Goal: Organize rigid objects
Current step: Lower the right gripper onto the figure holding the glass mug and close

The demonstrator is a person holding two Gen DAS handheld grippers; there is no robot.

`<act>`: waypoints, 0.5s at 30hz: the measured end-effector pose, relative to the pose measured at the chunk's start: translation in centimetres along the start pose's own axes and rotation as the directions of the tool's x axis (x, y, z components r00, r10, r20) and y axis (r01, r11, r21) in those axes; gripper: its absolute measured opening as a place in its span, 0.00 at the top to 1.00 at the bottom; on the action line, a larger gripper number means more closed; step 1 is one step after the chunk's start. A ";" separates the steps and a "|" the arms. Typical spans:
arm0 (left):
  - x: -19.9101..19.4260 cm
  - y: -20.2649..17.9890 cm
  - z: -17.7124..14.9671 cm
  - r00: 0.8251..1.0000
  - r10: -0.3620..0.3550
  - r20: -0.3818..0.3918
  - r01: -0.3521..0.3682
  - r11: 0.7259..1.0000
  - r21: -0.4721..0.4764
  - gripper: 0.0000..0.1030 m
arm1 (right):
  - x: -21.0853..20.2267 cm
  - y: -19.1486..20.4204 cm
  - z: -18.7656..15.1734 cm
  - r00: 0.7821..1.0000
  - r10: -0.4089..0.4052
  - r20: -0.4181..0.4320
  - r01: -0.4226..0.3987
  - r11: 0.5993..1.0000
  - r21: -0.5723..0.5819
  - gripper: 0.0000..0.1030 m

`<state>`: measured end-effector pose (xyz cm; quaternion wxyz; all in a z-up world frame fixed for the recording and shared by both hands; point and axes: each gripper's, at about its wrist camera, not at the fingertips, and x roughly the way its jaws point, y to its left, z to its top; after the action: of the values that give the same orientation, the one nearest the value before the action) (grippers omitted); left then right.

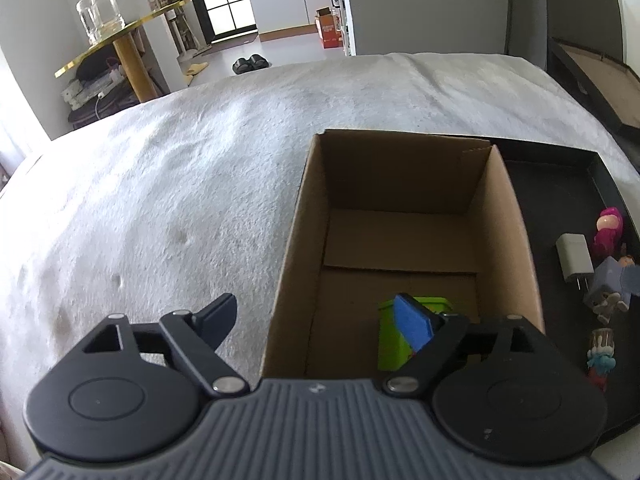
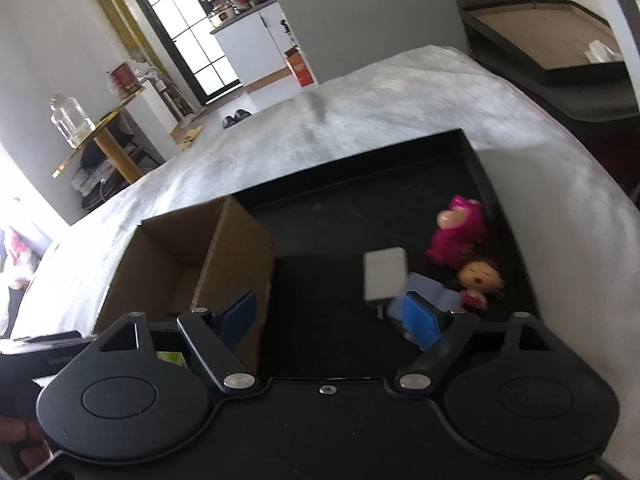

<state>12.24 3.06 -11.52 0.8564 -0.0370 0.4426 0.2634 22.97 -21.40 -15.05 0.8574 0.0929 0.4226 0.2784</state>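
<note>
An open cardboard box (image 1: 400, 208) stands on a white bedspread, with a green block (image 1: 394, 332) lying on its floor. My left gripper (image 1: 316, 320) is open, straddling the box's near left wall. Right of the box a black tray (image 1: 560, 200) holds a white charger (image 1: 574, 258), a pink figurine (image 1: 608, 228), a doll in blue-grey (image 1: 612, 284) and a small striped figure (image 1: 600, 354). In the right wrist view my right gripper (image 2: 332, 314) is open above the tray (image 2: 340, 216), near the charger (image 2: 384, 274), the doll (image 2: 476, 276) and the pink figurine (image 2: 460, 232). The box (image 2: 240, 248) is to its left.
The white bedspread (image 1: 180, 200) stretches left of and beyond the box. A gold side table with a glass jar (image 1: 98, 14) stands beyond the bed at the left. A dark framed board (image 2: 540, 36) lies at the far right.
</note>
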 end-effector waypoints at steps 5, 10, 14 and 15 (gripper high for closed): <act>-0.2 -0.9 0.2 1.000 0.018 0.002 -0.018 0.999 0.027 0.16 | 0.0 -1.7 -1.0 0.999 -0.024 -0.025 0.024 1.000 0.011 0.23; 0.1 -1.5 0.3 0.999 0.039 -0.006 -0.038 0.998 0.043 0.16 | 0.7 -3.0 -1.9 0.997 -0.039 -0.061 0.041 0.999 0.022 0.23; 0.4 -2.0 0.4 0.998 0.055 -0.013 -0.054 0.997 0.050 0.16 | 1.5 -3.7 -2.7 0.994 -0.042 -0.104 0.045 0.999 0.026 0.23; 0.4 -2.1 0.4 0.998 0.058 -0.016 -0.057 0.997 0.054 0.16 | 1.8 -3.8 -2.9 0.993 -0.043 -0.113 0.046 0.999 0.027 0.23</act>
<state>13.73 1.58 -11.96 0.8453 -0.0037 0.4576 0.2758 23.05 -23.75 -19.55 0.8369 0.0806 0.4761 0.2578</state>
